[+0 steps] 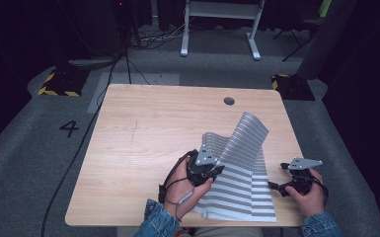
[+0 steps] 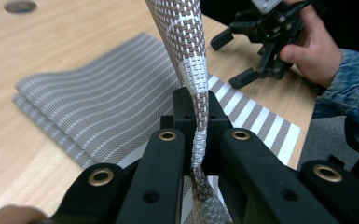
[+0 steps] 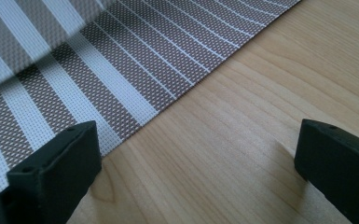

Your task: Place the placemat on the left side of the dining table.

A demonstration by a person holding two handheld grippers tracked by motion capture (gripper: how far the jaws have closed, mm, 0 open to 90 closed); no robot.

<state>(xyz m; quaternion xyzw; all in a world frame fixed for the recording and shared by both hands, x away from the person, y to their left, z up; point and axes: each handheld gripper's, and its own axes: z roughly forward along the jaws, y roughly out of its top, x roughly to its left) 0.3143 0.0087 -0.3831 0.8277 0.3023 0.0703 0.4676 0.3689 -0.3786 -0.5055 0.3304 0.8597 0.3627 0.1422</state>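
Observation:
A woven mat point(image 1: 247, 143) with grey-brown and white stripes lies on the right half of the wooden table point(image 1: 143, 133). My left gripper point(image 1: 218, 170) is shut on the mat's left edge and holds it up, so part of the mat stands in a curved fold. In the left gripper view, the pinched mat edge point(image 2: 192, 60) rises between the jaws of the left gripper point(image 2: 196, 105). My right gripper point(image 1: 277, 177) is open and low at the mat's right edge. In the right gripper view, the right gripper point(image 3: 196, 140) spreads wide over bare wood beside the mat point(image 3: 74, 60).
A round cable hole point(image 1: 229, 100) sits near the table's far edge. The left half of the table is bare wood. On the floor are a black cable point(image 1: 74, 158) at the left, a white desk frame point(image 1: 219, 29) at the back, and yellow-black striped bases point(image 1: 59, 84).

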